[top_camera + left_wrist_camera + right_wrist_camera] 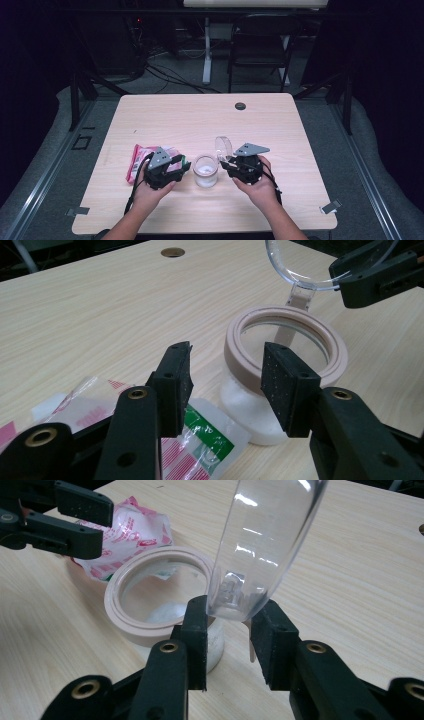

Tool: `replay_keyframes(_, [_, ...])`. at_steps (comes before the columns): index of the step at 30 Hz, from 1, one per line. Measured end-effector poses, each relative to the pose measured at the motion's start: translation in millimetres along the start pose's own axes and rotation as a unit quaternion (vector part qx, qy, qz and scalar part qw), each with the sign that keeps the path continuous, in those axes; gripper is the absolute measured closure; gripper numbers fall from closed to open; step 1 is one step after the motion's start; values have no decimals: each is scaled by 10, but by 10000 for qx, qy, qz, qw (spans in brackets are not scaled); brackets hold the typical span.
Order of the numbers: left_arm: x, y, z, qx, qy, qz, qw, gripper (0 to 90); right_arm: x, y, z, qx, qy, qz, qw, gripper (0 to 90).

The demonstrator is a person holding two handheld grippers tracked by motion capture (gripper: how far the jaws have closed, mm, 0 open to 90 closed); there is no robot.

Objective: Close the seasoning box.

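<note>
Seen from above: a pale wooden bench (165, 120) with a small clear jar (205, 171) near its front middle, between two hand-held claws. Beige rim around the jar's open mouth, white powdery contents at the bottom. Clear round lid (224, 147) hinged up on a beige strap at the jar's far right side.

Right claw (226, 164) just right of the jar, closed partway around the raised lid; lower edge of the lid sat between the two black pads in the right gripper view, left pad against it, contact on the right pad hard to make out.

Left claw (186, 165) just left of the jar, about half open, gripping nothing; jar rim seen just beyond its pads (176, 382) in the left gripper view, no contact visible.

Plastic packet (141, 159) lay flat on the bench under and left of the left claw, printed in pink-red and white with a green patch at one corner. Printing present but too small and blurred to read; no brand legible. Much of the packet hidden beneath the claw and hand.

Dark grommet (240, 106) set in the bench at the far side. Room beyond dim; a chair (260, 47) and cables barely discernible.
</note>
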State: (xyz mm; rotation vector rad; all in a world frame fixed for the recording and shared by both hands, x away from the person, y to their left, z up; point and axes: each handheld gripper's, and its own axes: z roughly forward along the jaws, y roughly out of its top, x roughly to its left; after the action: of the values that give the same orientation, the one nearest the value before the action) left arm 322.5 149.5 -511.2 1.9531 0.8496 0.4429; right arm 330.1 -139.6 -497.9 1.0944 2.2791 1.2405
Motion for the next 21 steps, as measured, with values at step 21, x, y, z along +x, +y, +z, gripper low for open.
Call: replay_keyframes(21, [138, -163, -270, -66, 464, -294, 9985, 545, -282, 120, 143, -66, 569, 410, 9975, 720])
